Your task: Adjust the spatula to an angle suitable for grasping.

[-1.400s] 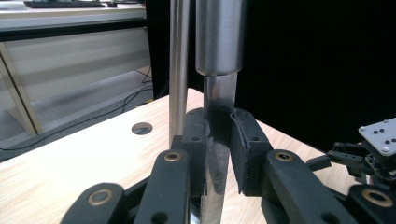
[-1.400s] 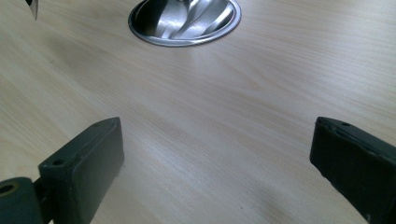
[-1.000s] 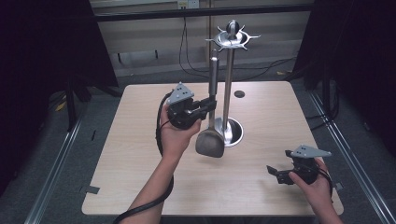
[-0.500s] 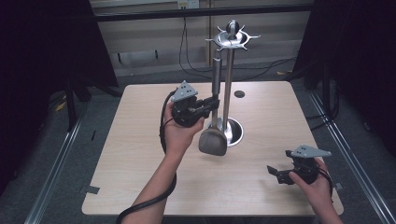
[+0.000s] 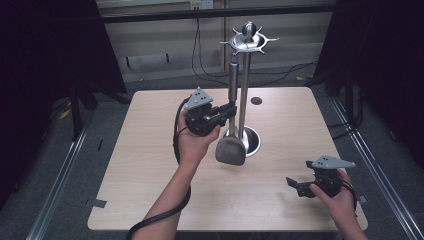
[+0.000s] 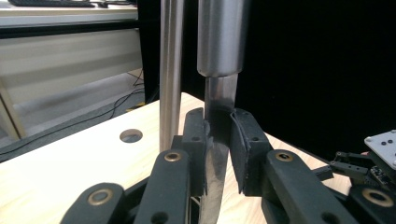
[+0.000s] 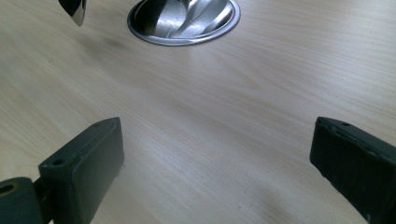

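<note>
The jaws of the left gripper (image 6: 217, 154) are being pressed onto the flat steel neck of a spatula (image 5: 230, 148), just under its round handle, so that the utensil is being held upright with its blade hanging clear above the desk (image 5: 150, 185). It is being kept just beside the pole of the utensil stand (image 5: 244, 90), probably so that the handle can be brought up to the hooked crown at the top. The right gripper (image 5: 300, 188) is being rested low near the desk's near right corner, its jaws spread wide on nothing, well apart from the stand's round base.
</note>
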A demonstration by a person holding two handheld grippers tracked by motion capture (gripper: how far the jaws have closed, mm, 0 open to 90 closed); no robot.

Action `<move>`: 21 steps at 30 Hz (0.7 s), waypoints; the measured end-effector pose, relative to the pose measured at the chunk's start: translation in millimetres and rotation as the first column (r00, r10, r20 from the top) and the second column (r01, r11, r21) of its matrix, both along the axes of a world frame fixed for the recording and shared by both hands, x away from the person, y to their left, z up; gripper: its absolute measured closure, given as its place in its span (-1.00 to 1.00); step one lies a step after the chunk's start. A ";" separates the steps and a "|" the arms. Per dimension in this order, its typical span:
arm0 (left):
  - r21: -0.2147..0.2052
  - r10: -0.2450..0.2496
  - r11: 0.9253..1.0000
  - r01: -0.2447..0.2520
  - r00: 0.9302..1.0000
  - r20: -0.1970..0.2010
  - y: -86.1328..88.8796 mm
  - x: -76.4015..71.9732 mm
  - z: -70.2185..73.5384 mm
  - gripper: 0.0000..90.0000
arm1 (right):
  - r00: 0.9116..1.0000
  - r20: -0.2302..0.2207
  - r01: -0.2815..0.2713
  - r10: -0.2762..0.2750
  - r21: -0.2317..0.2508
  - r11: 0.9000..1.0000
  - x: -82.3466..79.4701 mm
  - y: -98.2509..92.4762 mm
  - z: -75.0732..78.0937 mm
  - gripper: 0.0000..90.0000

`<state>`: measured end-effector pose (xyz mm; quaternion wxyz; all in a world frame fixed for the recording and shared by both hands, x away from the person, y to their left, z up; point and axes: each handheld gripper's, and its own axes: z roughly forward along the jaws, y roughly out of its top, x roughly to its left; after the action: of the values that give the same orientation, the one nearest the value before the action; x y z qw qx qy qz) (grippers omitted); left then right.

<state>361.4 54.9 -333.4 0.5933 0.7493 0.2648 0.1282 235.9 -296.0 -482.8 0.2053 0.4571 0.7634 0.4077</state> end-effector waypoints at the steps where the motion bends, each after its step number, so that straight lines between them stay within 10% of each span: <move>1: -0.011 -0.002 1.000 0.002 1.000 0.009 -0.7 0.8 -1.2 0.71 | 1.000 -0.001 -0.002 0.002 -0.003 1.000 0.2 -0.1 -0.3 -0.94; 21: -0.040 0.005 0.999 -0.005 1.000 0.013 1.2 6.5 -5.2 0.70 | 1.000 -0.001 -0.008 0.008 -0.002 1.000 0.3 1.6 0.0 -0.94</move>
<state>367.9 56.1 -338.6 0.6095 0.7358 0.2652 0.1295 236.2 -294.4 -482.8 0.2036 0.4538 0.7657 0.4078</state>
